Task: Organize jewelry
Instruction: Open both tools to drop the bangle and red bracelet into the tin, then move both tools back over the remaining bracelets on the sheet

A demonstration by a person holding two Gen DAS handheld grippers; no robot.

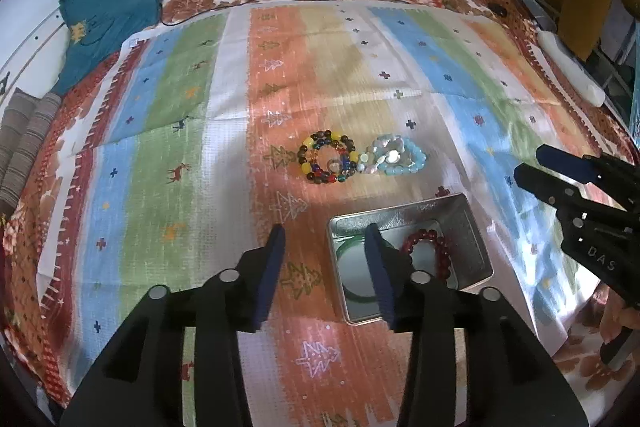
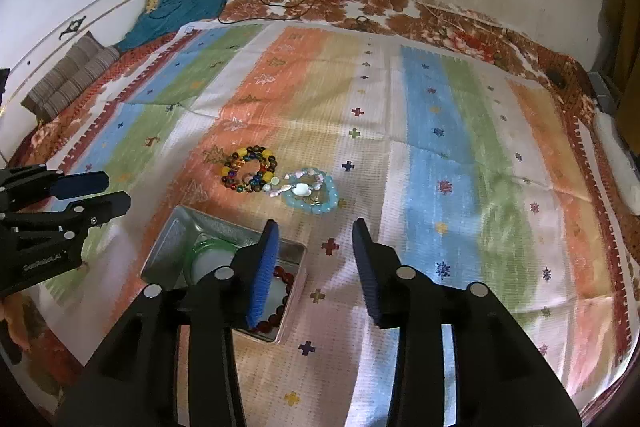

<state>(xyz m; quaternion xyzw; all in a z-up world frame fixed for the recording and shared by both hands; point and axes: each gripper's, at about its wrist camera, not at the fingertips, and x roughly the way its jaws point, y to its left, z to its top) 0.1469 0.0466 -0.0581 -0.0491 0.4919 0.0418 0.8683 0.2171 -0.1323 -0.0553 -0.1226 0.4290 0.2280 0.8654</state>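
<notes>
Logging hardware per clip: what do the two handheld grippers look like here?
Both are matte black plastic frames with round silver bolt heads. The left gripper and right gripper carry flat blue finger pads. White lettering marks each body, too blurred to read fully.

Spread across a bed: striped cloth (image 1: 224, 131) in orange, green, blue and white bands. Near its middle, a multicoloured bead bracelet (image 1: 328, 157) lying flat, with a pale blue bead bracelet (image 1: 414, 159) mixed with white shell pieces just beside it, the two touching or nearly so. Nearer the camera, an open rectangular silver tin (image 1: 478, 247) holding a dark red bead bracelet (image 1: 434, 247) and a green bangle (image 1: 352, 293). In the foreground, the left gripper (image 1: 325, 267), blue-padded fingers spread wide, empty, one finger overlapping the tin. At the right edge, the right gripper (image 1: 530, 167), fingers slightly parted, nothing between them. Far left, a teal garment (image 1: 108, 11) against the wall.
</notes>
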